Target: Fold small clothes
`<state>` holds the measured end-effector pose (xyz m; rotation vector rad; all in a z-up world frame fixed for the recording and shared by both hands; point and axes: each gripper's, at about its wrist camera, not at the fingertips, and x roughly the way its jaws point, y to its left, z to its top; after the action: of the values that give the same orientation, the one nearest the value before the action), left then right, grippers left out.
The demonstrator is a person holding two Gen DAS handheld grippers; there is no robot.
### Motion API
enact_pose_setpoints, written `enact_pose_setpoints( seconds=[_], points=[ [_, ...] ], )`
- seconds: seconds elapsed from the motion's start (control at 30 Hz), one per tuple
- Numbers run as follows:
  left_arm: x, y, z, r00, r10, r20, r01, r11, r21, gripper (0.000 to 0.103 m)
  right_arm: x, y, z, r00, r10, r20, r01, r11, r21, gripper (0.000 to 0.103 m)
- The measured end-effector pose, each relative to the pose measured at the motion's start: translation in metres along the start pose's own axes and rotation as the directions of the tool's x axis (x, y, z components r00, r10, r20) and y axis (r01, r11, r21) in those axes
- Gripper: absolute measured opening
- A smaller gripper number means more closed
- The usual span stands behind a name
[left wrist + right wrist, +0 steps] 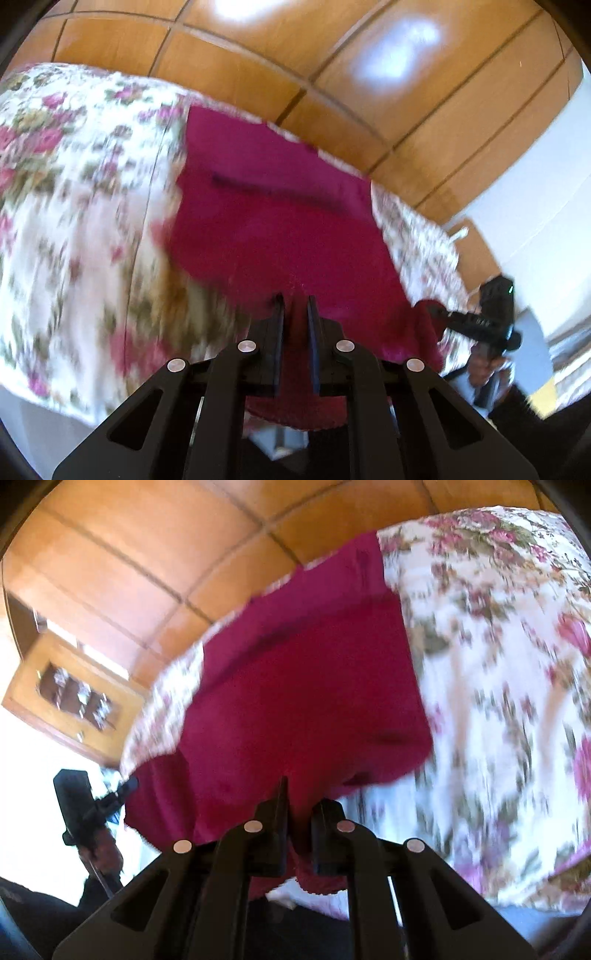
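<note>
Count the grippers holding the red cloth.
2. The left gripper is shut on the red cloth at its near hem; the right gripper is shut on the same hem further along. The cloth lies on a floral sheet.

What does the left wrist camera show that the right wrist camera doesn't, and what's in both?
Only the left wrist view shows a dark stripe across the magenta garment and the right gripper pinching its far corner. Only the right wrist view shows a wooden cabinet with glass panes and the left gripper at the other corner. Both share the garment lying on the floral bedspread, wooden wardrobe panels behind, and each camera's own jaws shut on the near hem.
</note>
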<state>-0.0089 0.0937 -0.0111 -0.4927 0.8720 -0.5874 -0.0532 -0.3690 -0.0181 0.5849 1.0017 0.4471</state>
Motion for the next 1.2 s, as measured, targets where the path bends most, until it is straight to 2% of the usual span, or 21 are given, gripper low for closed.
enact_pose_setpoints(
  seconds=[0.07,0.23,0.3,0.33,0.37,0.4,0.43,0.47,0.57,0.67,0.83,0.9,0.97,1.03,1.1,1.13,1.2],
  points=[
    [0.010,0.003,0.021,1.000,-0.006,0.012,0.006,1.000,-0.026,0.010,0.003,-0.007,0.017,1.000,-0.013,0.026,0.013,1.000,0.021,0.008],
    [0.043,0.015,0.070,0.999,0.048,0.016,-0.046,0.994,-0.094,0.010,0.022,-0.019,0.062,0.998,-0.040,0.057,0.037,0.998,0.053,0.008],
    [0.055,0.024,0.088,0.998,0.068,-0.002,-0.068,0.989,-0.130,0.011,0.023,-0.030,0.072,0.997,-0.041,0.064,0.036,0.997,0.071,0.013],
    [0.061,0.029,0.095,0.998,0.067,-0.013,-0.068,0.987,-0.148,0.014,0.027,-0.032,0.076,0.997,-0.036,0.069,0.030,0.996,0.087,0.016],
    [0.067,0.035,0.105,0.997,0.073,-0.021,-0.075,0.982,-0.174,0.020,0.031,-0.035,0.087,0.997,-0.019,0.078,0.010,0.994,0.110,0.036],
    [0.069,0.044,0.113,0.997,0.077,-0.018,-0.079,0.973,-0.219,0.038,0.031,-0.037,0.092,0.995,-0.012,0.100,-0.001,0.992,0.126,0.064],
    [0.068,0.050,0.117,0.997,0.075,0.001,-0.072,0.965,-0.252,0.048,0.029,-0.039,0.096,0.992,-0.014,0.124,-0.004,0.990,0.142,0.072],
    [0.063,0.059,0.122,0.996,0.085,0.033,-0.071,0.954,-0.290,0.050,0.024,-0.040,0.097,0.990,-0.006,0.138,-0.015,0.989,0.149,0.076],
    [0.051,0.072,0.124,0.990,0.129,0.064,-0.104,0.948,-0.300,0.050,0.009,-0.046,0.095,0.984,0.001,0.177,-0.029,0.987,0.156,0.085],
    [0.041,0.084,0.105,0.985,0.168,0.045,-0.151,0.956,-0.253,0.050,0.002,-0.051,0.079,0.988,-0.041,0.151,0.020,0.990,0.142,0.086],
    [0.038,0.083,0.061,0.985,0.172,-0.012,-0.172,0.977,-0.127,0.050,0.013,-0.059,0.033,0.987,-0.148,0.062,0.142,0.986,0.091,0.084],
    [0.040,0.076,0.047,0.985,0.169,-0.026,-0.171,0.983,-0.071,0.050,0.021,-0.057,0.023,0.985,-0.168,0.051,0.164,0.983,0.078,0.078],
    [0.044,0.067,0.040,0.981,0.193,-0.024,-0.194,0.981,-0.012,0.050,0.028,-0.051,0.021,0.977,-0.199,0.069,0.196,0.979,0.048,0.077],
    [0.049,0.060,0.040,0.979,0.203,-0.018,-0.203,0.979,0.027,0.050,0.032,-0.046,0.022,0.972,-0.222,0.072,0.221,0.975,0.023,0.068],
    [0.056,0.052,0.041,0.979,0.203,-0.018,-0.202,0.977,0.067,0.050,0.039,-0.044,0.025,0.965,-0.252,0.068,0.252,0.968,0.006,0.053],
    [0.059,0.050,0.041,0.979,0.202,-0.022,-0.200,0.976,0.081,0.050,0.041,-0.042,0.026,0.963,-0.260,0.069,0.261,0.965,-0.003,0.051],
    [0.069,0.046,0.042,0.977,0.211,-0.036,-0.206,0.973,0.105,0.047,0.042,-0.040,0.026,0.965,-0.255,0.066,0.255,0.967,-0.001,0.039]
  ],
)
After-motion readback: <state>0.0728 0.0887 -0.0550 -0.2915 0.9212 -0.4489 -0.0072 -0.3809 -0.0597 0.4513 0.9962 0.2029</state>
